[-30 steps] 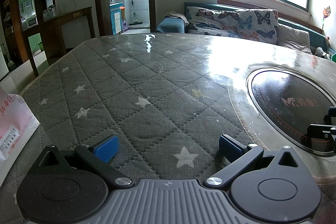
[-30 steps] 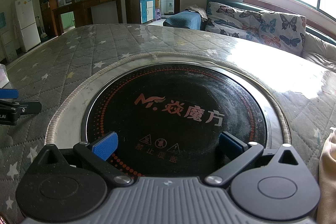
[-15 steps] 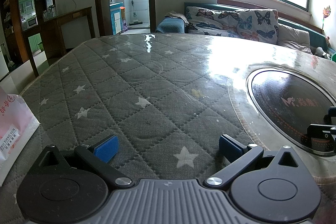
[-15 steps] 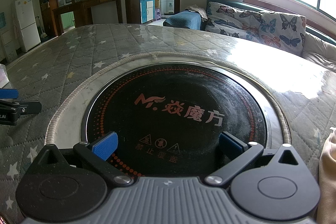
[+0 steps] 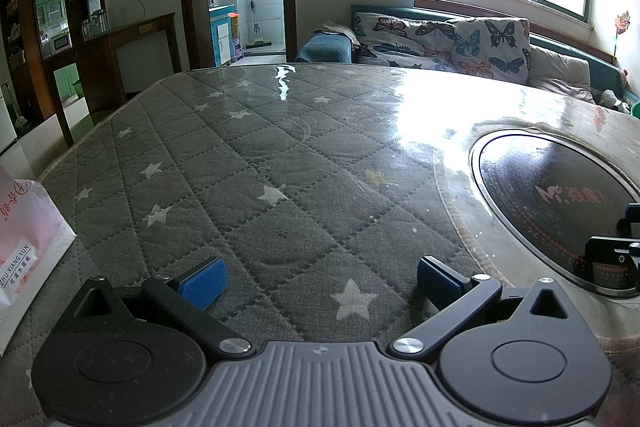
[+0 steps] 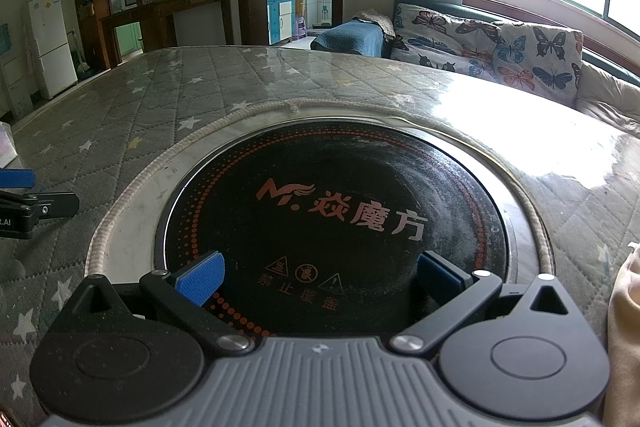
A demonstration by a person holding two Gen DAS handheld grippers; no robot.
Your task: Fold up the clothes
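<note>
Quilted star-print cover (image 5: 256, 187) fills the left wrist view, left claw (image 5: 318, 277) spread and empty above it. Right wrist view: right claw (image 6: 318, 277) spread over the round cooktop (image 6: 332, 219); beige cloth (image 6: 624, 327) lies at the bench's right edge.

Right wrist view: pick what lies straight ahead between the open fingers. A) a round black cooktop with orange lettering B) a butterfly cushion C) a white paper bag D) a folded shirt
A: the right gripper stands open, with the round black cooktop, set into the quilted table cover, ahead between its fingers.
</note>
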